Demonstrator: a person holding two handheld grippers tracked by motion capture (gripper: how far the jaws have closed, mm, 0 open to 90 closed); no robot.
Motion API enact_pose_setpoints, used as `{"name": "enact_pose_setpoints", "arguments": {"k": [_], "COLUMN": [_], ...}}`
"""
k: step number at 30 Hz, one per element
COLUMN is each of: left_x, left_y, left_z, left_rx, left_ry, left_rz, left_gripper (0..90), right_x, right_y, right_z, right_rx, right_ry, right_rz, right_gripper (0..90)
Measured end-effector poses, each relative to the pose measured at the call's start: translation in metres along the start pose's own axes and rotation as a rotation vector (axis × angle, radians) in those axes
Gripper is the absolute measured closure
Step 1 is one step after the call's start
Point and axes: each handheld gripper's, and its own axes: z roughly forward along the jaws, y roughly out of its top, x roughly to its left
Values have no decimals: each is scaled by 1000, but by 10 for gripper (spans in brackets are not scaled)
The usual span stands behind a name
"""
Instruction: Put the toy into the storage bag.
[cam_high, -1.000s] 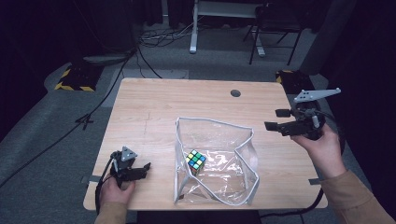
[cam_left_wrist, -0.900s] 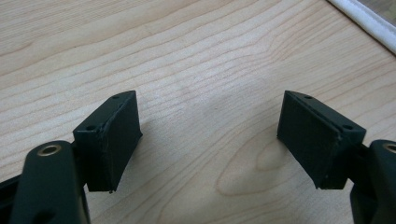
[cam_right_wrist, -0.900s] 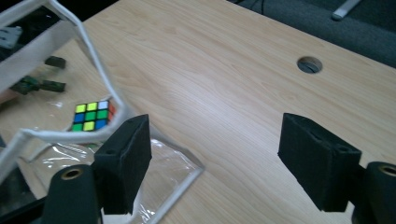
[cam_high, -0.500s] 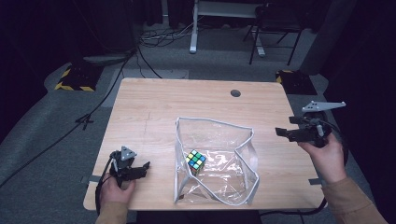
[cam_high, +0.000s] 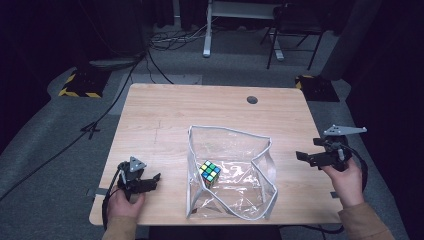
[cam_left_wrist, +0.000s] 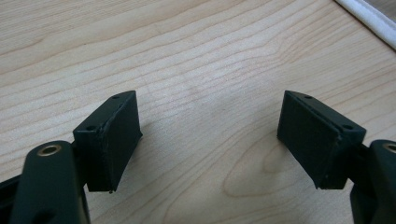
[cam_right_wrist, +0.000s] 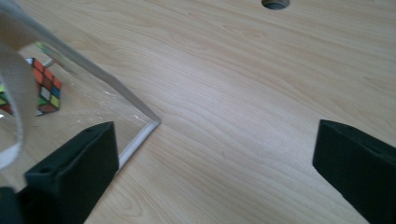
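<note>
Right gripper view looks along two black jaws standing wide apart, having just been opening, with nothing between them but bare table (cam_right_wrist: 243, 107). Just left of the left jaw lies the corner of the clear bag (cam_right_wrist: 93, 100), its white trim running to a point on the wood, and the colour cube (cam_right_wrist: 44, 91) shows through the plastic. A round hole (cam_right_wrist: 275, 3) sits at the far edge.

Left gripper view shows its own jaws also spread wide over plain wood, empty between, with a strip of white trim at the upper right corner.

From the high view, the right gripper (cam_high: 312, 159) is held near the table's right edge, well apart from the bag (cam_high: 235, 145). The left gripper (cam_high: 150, 181) rests at the near left corner. The cube (cam_high: 210, 172) lies inside the bag, at the middle of the table.
</note>
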Motion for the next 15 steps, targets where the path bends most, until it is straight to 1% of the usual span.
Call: {"name": "enact_pose_setpoints", "arguments": {"k": [2,5,6,7,8,9,11,12,15], "left_x": [0,0,0,0,0,0,-1,-1,0], "left_y": [0,0,0,0,0,0,0,0,0], "left_z": [0,0,0,0,0,0,0,0,0], "left_rx": [1,1,0,2,1,-1,-2,-2,0], "left_ry": [0,1,1,0,1,0,3,3,2], "left_rz": [1,1,0,2,2,-3,-4,-4,1], "left_gripper": [217,217,217,217,217,217,217,217,217], "right_x": [-2,-5,-6,-8,-9,-11,-11,-11,-11], "right_y": [-8,-18,-22,-26,-29,-33,-40,-44,-52], "right_z": [3,9,11,13,15,18,21,23,27], "right_rx": [-1,19,20,28,41,50,39,29,25], "right_ry": [4,-11,-8,7,27,40,30,19,-1], "right_rz": [11,17,21,33,55,63,76,67,64], "right_gripper": [0,0,0,0,0,0,0,0,0]}}
